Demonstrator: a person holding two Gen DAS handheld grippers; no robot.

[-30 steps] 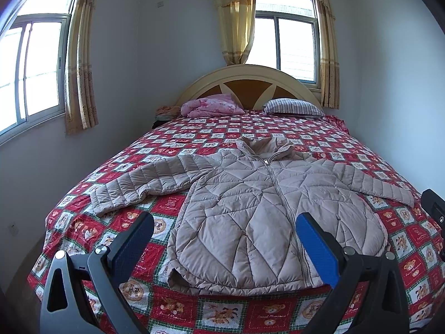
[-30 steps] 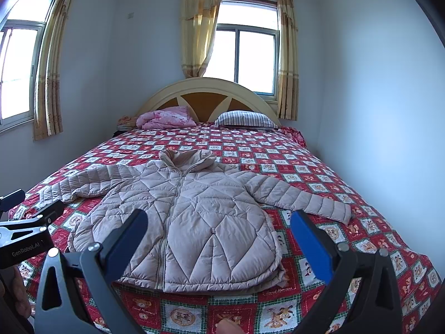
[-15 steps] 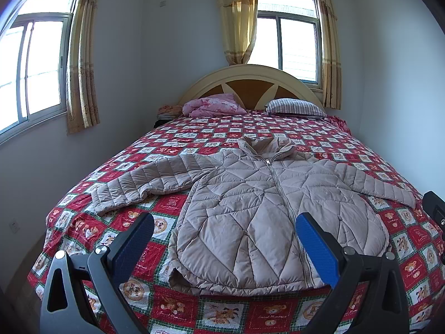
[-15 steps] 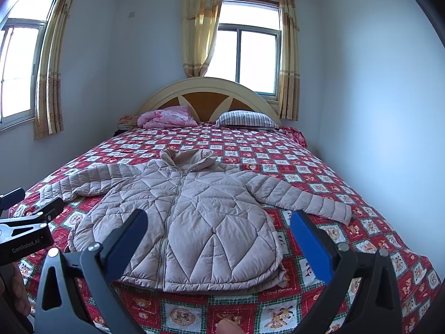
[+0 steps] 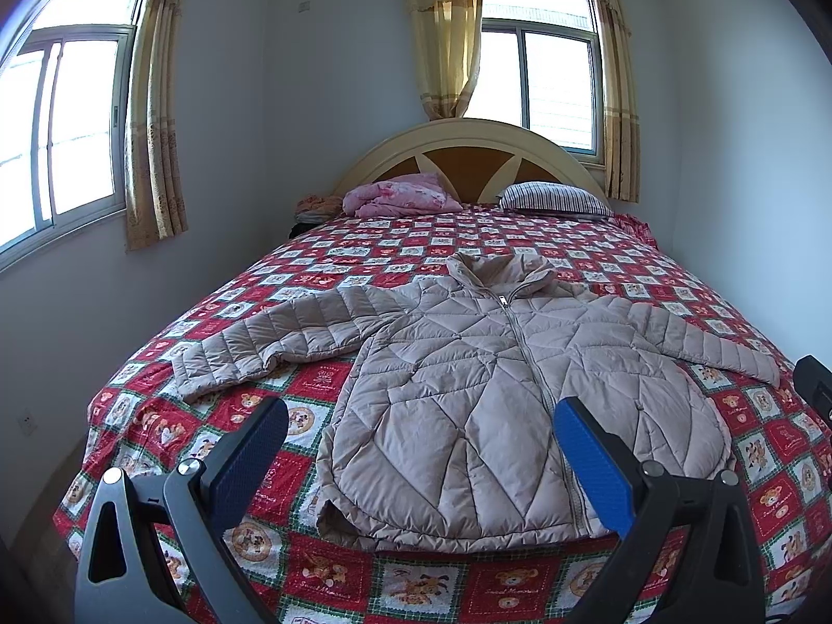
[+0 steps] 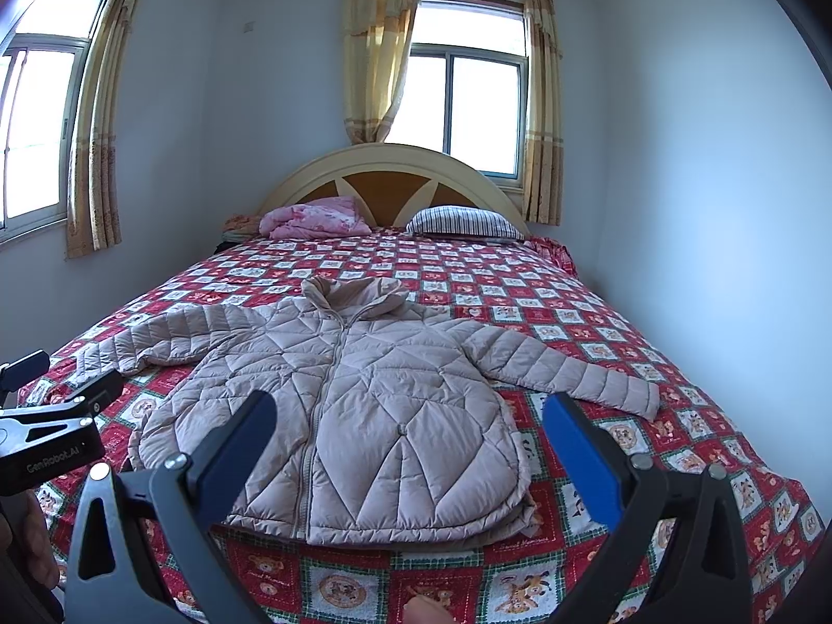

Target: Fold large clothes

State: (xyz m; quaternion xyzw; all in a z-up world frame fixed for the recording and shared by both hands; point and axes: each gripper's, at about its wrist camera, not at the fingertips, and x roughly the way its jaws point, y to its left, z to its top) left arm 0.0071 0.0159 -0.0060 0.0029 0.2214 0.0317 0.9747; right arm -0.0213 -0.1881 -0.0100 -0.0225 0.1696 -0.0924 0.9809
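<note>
- Left wrist view: the left gripper (image 5: 420, 455) is held spread wide and empty above the foot of the bed; blue textured pads (image 5: 593, 460) are seen on dark rigid fingers.
- Right wrist view: the right gripper (image 6: 408, 447) is likewise spread wide, nothing clamped, held above the near hem; the left tool is glimpsed at the left edge.
- The puffer jacket (image 5: 499, 390) is laid flat and face up on the near half of the bed, zipped, hem toward the cameras, collar toward the headboard, both sleeves spread out to the sides.
- Jacket material: beige quilted shell, diamond stitching, puffy fill, smooth and probably slippery; rounded hem, stand-up collar.
- Risk: only the thin outer shell may be pinched, so the layers could be separated or slid from the pads when lifted.
- Risk: folds may be sprung back open by the springy fill; a sleeve may be dragged unevenly.
- Risk: the bedspread (image 5: 520, 244) could be caught together with the hem, since the jacket lies directly on it.
- Bedspread: red patchwork print with bear squares, soft, slightly rumpled at the edges.
- Far end: a pink folded quilt (image 5: 400, 198) and a striped pillow (image 5: 554, 198) rest by the arched wooden headboard (image 5: 468, 148); yellow curtains (image 5: 442, 36) hang at the windows.
</note>
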